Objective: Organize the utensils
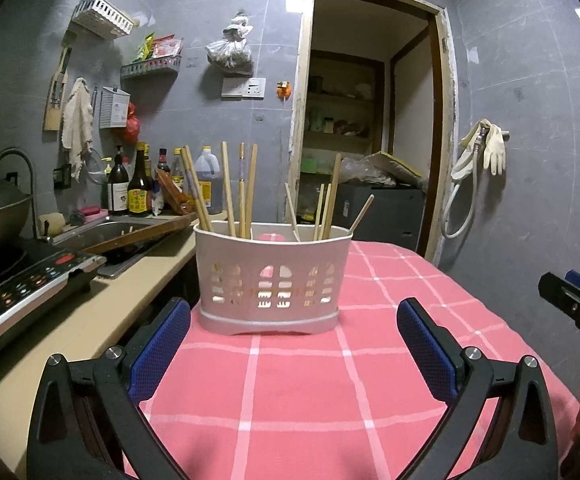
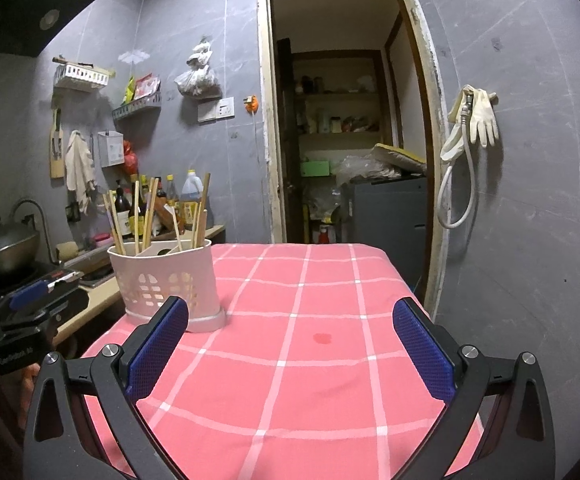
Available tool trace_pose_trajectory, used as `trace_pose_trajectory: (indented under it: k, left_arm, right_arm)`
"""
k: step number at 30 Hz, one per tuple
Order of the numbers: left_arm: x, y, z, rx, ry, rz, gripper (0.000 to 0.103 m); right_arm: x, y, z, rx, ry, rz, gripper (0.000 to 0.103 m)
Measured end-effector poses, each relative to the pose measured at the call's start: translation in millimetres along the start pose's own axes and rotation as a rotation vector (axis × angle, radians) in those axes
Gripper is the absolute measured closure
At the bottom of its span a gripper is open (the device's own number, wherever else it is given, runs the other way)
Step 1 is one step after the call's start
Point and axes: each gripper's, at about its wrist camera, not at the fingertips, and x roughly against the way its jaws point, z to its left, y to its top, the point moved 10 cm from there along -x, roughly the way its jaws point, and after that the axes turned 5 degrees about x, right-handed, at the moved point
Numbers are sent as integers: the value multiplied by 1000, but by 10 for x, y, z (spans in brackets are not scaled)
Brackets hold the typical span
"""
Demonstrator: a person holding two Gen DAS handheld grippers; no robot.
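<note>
Left wrist view first: looking straight at the white utensil holder [image 1: 271, 280] sitting on the pink checked tablecloth [image 1: 310, 380], near the table's far left corner. Holding two bunches of chopsticks [image 1: 229, 192], one in the left compartment, one in the right, all leaning at loose angles. Also showing something pink [image 1: 270, 237] peeking up in the middle section, too hidden to name. Left gripper [image 1: 294, 354] hanging back over the cloth with jaws spread wide, gripping nothing. Right gripper [image 1: 574, 300] poking in at the right edge, well apart from the holder.

Right wrist view next: seeing the holder [image 2: 169, 284] off to the left, just beyond the left fingertip [image 2: 157, 352]. Right gripper [image 2: 290, 354] also gaping wide, carrying nothing, pointing at bare cloth with only a small red stain [image 2: 322, 338] on it. Left gripper [image 2: 29, 300] showing at the left edge.

Judging progress: not spotting a single loose utensil lying on the table in either view, so probably sitting at the tail end of the job, with maybe only straightening the sticks remaining.
</note>
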Motion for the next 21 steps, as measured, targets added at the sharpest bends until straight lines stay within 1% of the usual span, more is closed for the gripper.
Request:
trace_pose_trajectory:
  k: [7,21]
  left_arm:
    - [83,-75,61,-15,41,-16,2]
    - [107,-92,131,-11,55,-24,2]
  right_arm:
    - [57,-75,-21,-1,-27,-18,0]
    - [60,-131,-50,-6,-39,-9,0]
